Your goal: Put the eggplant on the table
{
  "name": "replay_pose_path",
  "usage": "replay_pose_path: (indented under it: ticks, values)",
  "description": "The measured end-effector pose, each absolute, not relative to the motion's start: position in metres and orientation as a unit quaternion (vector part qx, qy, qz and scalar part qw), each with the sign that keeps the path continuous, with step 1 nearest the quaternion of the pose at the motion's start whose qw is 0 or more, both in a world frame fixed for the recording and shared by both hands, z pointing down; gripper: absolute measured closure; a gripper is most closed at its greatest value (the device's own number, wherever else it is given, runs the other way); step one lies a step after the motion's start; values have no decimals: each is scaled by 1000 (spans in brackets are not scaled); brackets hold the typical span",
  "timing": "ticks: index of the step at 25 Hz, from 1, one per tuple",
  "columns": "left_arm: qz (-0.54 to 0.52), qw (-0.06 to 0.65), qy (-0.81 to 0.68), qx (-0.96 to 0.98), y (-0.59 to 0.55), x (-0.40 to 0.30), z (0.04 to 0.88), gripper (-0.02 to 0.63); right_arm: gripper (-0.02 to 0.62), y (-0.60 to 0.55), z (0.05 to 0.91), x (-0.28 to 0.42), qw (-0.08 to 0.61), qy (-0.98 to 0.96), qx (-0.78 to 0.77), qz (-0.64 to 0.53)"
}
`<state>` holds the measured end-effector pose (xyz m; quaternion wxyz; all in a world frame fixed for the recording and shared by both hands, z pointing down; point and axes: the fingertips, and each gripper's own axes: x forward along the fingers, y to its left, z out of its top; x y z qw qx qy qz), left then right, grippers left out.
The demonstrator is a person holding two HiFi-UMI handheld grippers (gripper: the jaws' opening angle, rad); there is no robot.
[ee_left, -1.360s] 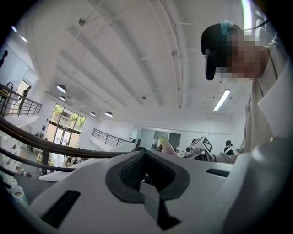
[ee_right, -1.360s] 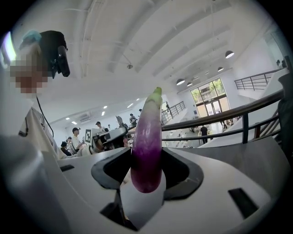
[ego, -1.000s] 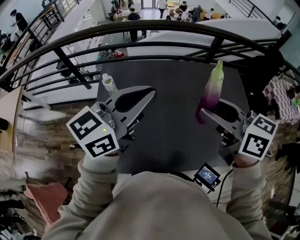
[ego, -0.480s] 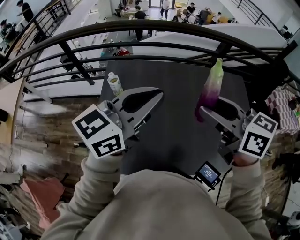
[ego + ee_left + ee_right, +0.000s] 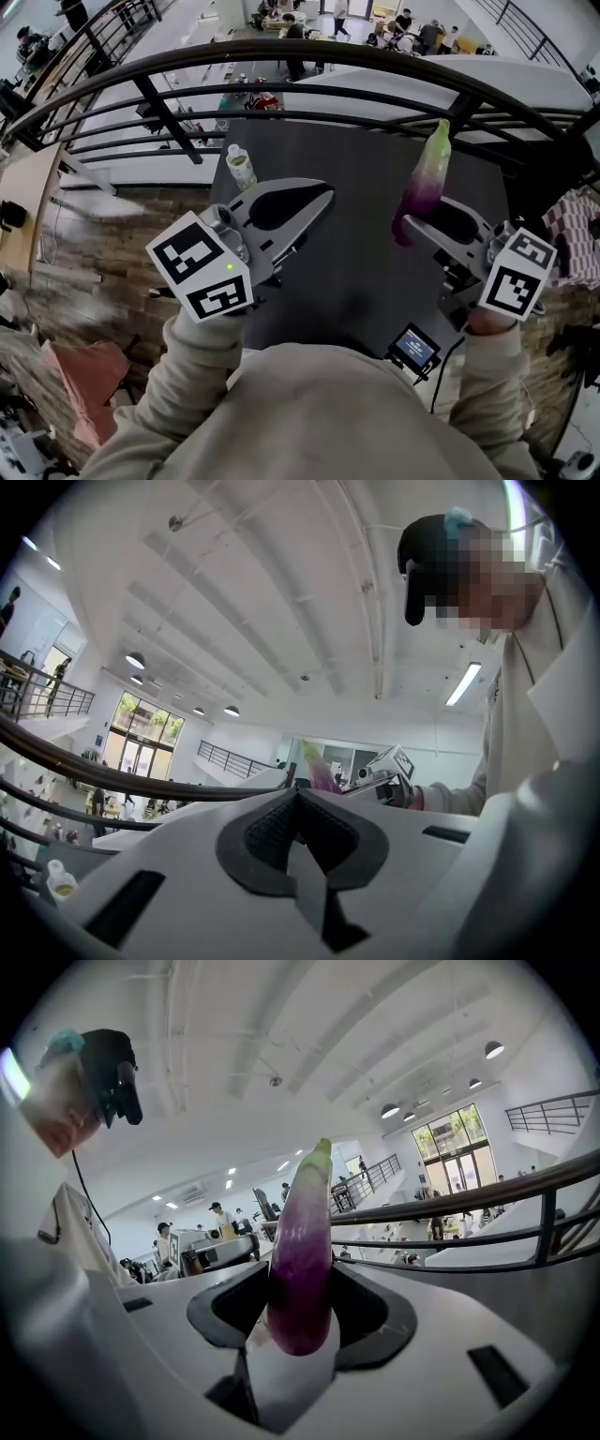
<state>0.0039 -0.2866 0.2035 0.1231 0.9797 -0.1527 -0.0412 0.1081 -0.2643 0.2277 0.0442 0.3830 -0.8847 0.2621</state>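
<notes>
Clamping the eggplant (image 5: 302,1251) by its lower end, the right gripper (image 5: 405,225) jaws hold it above the bench (image 5: 356,272); the left gripper (image 5: 322,193) jaws are closed, empty.

Bright, even indoor light from round ceiling lamps (image 5: 137,659) and tall windows (image 5: 457,1159), soft shadows, dark matte desk (image 5: 366,169), heavy fisheye bending with black vignetted corners in every view, floor (image 5: 84,300) at head view's left edge motion-smeared.
</notes>
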Motion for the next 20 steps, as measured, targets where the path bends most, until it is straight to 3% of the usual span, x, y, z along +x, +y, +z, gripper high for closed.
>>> replay_pose_path:
  ticks: [20]
  values:
    - [-25,163,-181,970,-289,5,233,600,377,-271,254,105,50,-887,354,293]
